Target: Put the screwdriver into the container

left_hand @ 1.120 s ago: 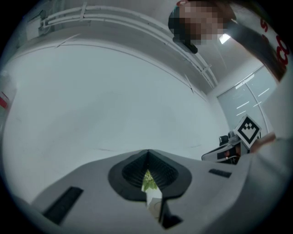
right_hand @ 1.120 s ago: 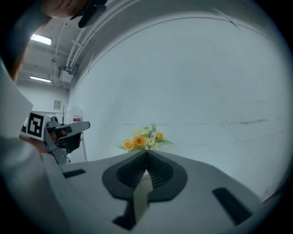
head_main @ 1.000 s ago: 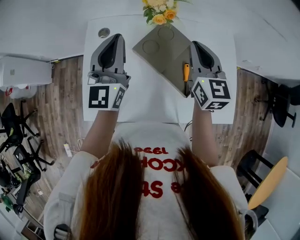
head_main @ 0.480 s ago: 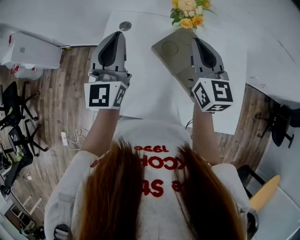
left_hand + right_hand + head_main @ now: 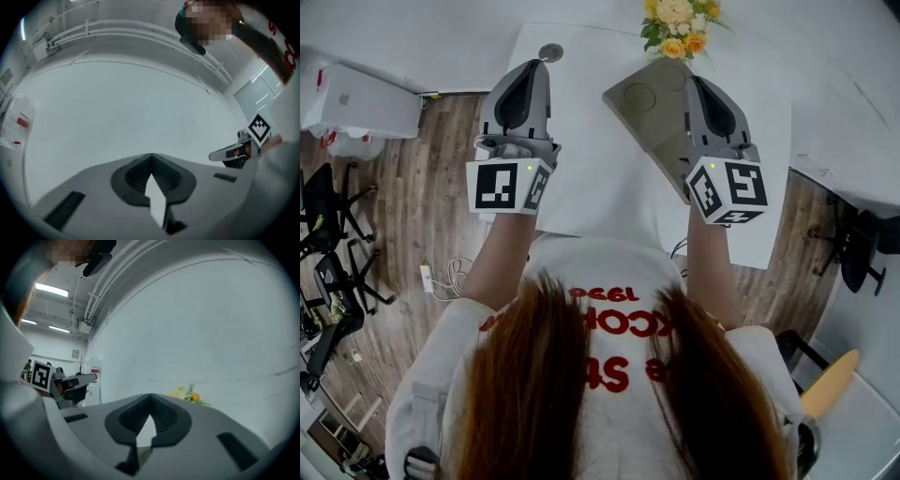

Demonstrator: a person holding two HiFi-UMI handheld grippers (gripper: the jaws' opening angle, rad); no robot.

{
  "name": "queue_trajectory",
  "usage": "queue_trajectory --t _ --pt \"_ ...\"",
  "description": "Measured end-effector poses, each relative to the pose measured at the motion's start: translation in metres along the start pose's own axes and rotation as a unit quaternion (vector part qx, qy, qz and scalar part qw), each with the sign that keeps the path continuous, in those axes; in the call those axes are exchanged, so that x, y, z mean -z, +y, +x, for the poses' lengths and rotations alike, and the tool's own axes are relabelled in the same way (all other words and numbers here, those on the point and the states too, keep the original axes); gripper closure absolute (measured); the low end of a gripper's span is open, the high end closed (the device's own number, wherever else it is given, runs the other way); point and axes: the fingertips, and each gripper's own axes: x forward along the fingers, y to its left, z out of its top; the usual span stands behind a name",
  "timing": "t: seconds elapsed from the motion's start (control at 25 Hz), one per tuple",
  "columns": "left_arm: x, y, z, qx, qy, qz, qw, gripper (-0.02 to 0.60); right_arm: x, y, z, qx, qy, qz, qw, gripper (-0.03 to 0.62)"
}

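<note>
The container, a grey-brown tray (image 5: 639, 101) with round recesses, lies slantwise on the white table (image 5: 591, 178). My right gripper (image 5: 695, 84) hovers over the tray's right side and covers it, so no screwdriver shows in any view. In the right gripper view the right gripper (image 5: 150, 397) has its jaws shut tip to tip with nothing between them. My left gripper (image 5: 534, 69) is held over the table's left part, left of the tray. Its jaws are likewise shut and empty in the left gripper view, where the left gripper (image 5: 151, 156) faces a bare white wall.
A bunch of yellow and white flowers (image 5: 677, 21) stands at the table's far edge behind the tray. A small round grey disc (image 5: 550, 52) lies at the far left corner. Wooden floor, a white unit (image 5: 356, 103) and black chairs (image 5: 323, 239) surround the table.
One second ago an orange-handled screwdriver showed on the tray beside the right gripper; the head view then shifted and that gripper now covers the spot. Both grippers have hardly moved since.
</note>
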Motion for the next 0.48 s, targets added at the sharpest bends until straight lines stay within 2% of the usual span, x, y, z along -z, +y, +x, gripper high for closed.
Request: queue_trajectory --t 0.48 --pt "0.0005 0.0016 0.0019 0.002 0.001 0.003 1.0 0.575 -0.0009 -0.0045 -0.002 0.007 -0.004 -0.006 1.0 0.591"
